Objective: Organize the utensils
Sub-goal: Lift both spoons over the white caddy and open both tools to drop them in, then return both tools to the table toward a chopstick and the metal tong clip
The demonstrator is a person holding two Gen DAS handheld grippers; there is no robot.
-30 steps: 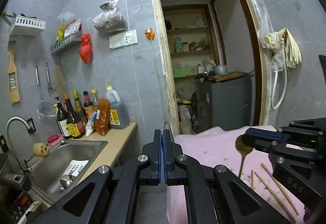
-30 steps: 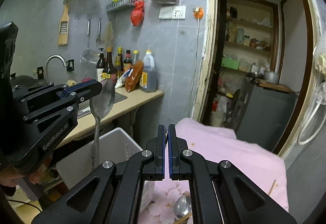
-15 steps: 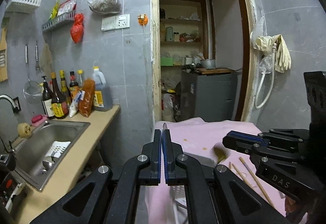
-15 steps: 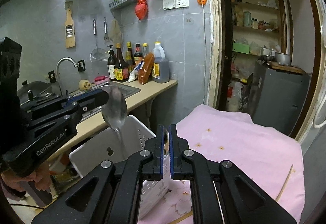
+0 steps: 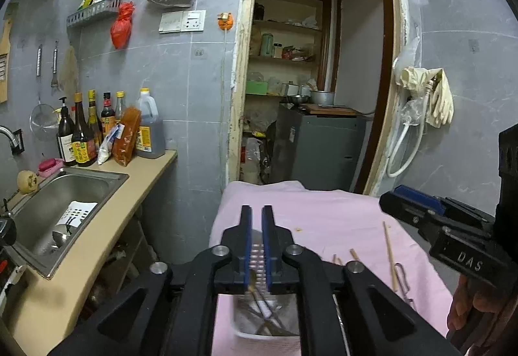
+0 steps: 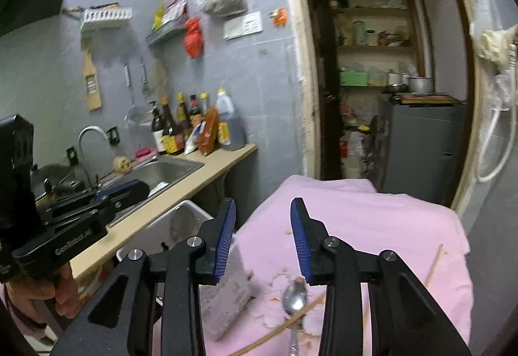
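Note:
My left gripper (image 5: 257, 220) hangs over a white slotted basket (image 5: 241, 328) with metal utensils (image 5: 268, 314) lying in it. Its jaws are opening, a narrow gap shows, and nothing is gripped. In the right wrist view the left gripper (image 6: 129, 190) carries no spoon. My right gripper (image 6: 263, 207) is above the pink cloth (image 6: 372, 210), jaws opening and wide apart, with nothing between them. Below it lie a metal spoon (image 6: 294, 294) and a wooden chopstick (image 6: 278, 330). Beside the right gripper (image 5: 408, 197), more chopsticks (image 5: 390, 255) lie on the cloth.
The basket (image 6: 181, 226) stands at the cloth's left edge, next to a beige counter (image 5: 106, 210) with a steel sink (image 5: 64, 194) and several bottles (image 5: 84, 135). A doorway (image 5: 310, 97) opens behind the table. A hand (image 5: 469, 310) grips the right tool.
The spoon that my left gripper held has left its jaws, and they have parted slightly. My right gripper has opened wide and shifted right, from beside the basket to over the cloth.

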